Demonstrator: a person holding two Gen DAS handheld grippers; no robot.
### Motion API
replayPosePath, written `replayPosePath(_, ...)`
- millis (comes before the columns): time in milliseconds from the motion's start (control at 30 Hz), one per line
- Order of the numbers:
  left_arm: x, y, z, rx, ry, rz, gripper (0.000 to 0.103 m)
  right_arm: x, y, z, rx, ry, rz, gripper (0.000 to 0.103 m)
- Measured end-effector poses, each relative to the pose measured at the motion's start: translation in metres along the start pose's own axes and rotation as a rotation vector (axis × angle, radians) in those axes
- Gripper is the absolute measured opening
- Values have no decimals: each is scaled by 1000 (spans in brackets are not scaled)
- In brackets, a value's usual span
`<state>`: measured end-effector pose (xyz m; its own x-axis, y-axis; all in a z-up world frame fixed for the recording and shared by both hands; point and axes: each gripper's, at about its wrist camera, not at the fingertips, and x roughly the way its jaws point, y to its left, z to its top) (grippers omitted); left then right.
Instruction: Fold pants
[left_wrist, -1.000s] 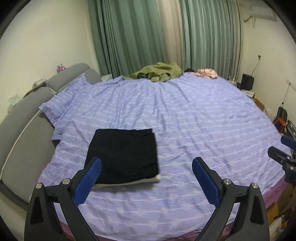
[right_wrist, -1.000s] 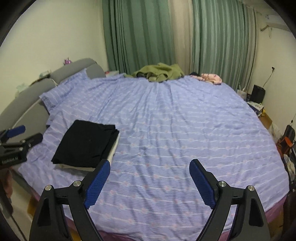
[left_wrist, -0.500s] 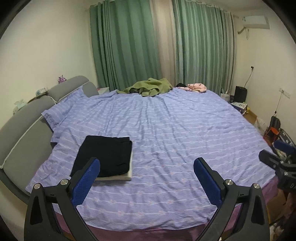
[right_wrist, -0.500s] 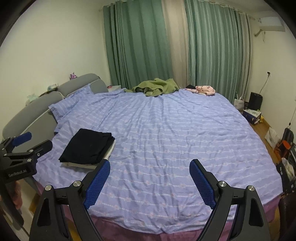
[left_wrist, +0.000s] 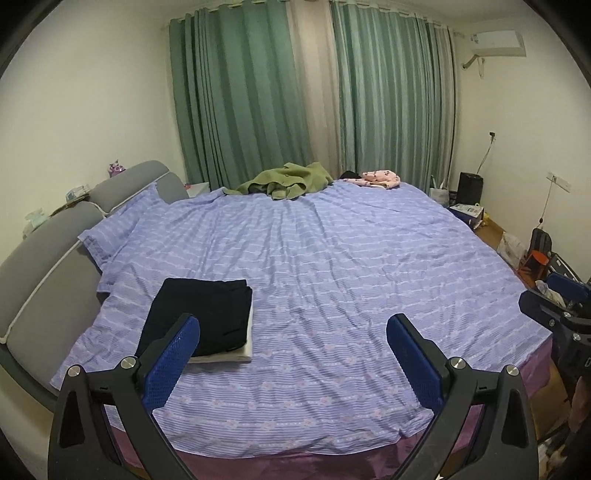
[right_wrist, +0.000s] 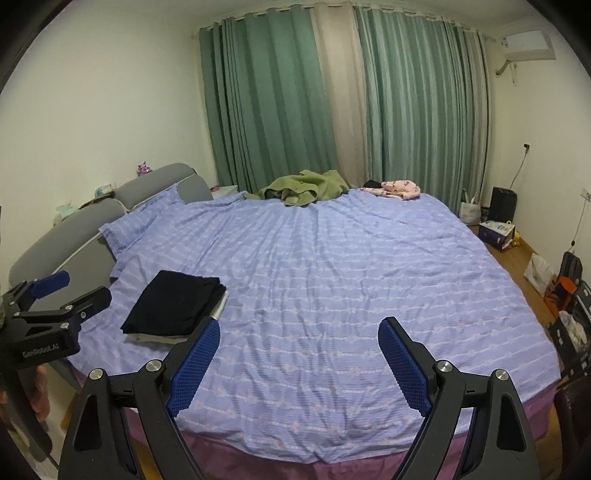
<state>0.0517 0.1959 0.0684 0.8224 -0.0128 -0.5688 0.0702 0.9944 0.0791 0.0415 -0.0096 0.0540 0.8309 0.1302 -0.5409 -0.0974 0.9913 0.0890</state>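
Black folded pants (left_wrist: 201, 314) (right_wrist: 177, 304) lie flat on a pale folded item at the near left of the purple striped bed (left_wrist: 332, 266) (right_wrist: 351, 266). My left gripper (left_wrist: 293, 325) hovers open above the bed's near edge, nothing between its blue pads; the pants sit just beyond its left finger (left_wrist: 173, 354). My right gripper (right_wrist: 299, 328) is open and empty too, farther right over the bedspread. The right wrist view also shows the left gripper (right_wrist: 55, 299) at its left edge, and the right gripper (left_wrist: 554, 299) appears at the left view's right edge.
An olive green garment (left_wrist: 288, 181) and a pink garment (left_wrist: 380, 179) lie at the bed's far edge by green curtains (left_wrist: 240, 92). A grey headboard (left_wrist: 48, 240) runs along the left. Bags and boxes (right_wrist: 498, 229) stand on the floor at the right.
Both grippers have pulled back from the bed and risen. The folded pants now look smaller and farther away, and the bed's near edge has come into view.
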Motion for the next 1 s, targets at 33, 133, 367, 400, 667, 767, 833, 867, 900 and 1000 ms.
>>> replayPosePath(33, -1, -1, 0, 1, -1, 0, 103, -1, -1, 0, 2, -4, 1, 88)
replayPosePath(133, -1, -4, 2, 3, -2, -9, 103, -4, -4, 1, 12, -20, -5, 88)
replayPosePath(367, -3, -10, 4, 16, -16, -28, 103, -8, -7, 0, 17, -27, -10, 88)
replayPosePath(400, -3, -11, 5, 19, -19, -29, 103, -8, -6, 0, 17, -27, -12, 88)
replayPosePath(667, -4, -11, 8, 21, -31, -41, 103, -9, -8, 1, 21, -34, -15, 88)
replayPosePath(767, -4, -12, 9, 18, -31, -43, 103, -9, -9, 1, 22, -34, -15, 88)
replayPosePath(833, -3, -13, 10, 19, -32, -45, 103, -9, -10, 1, 23, -32, -16, 88)
replayPosePath(867, -3, -13, 10, 20, -32, -44, 103, -9, -9, 1, 24, -34, -18, 88)
replayPosePath(900, -4, -13, 10, 19, -30, -43, 103, -9, -9, 1, 25, -33, -18, 88)
replayPosePath(1000, -3, -14, 11, 15, -30, -48, 103, -9, -10, 2, 26, -33, -20, 88)
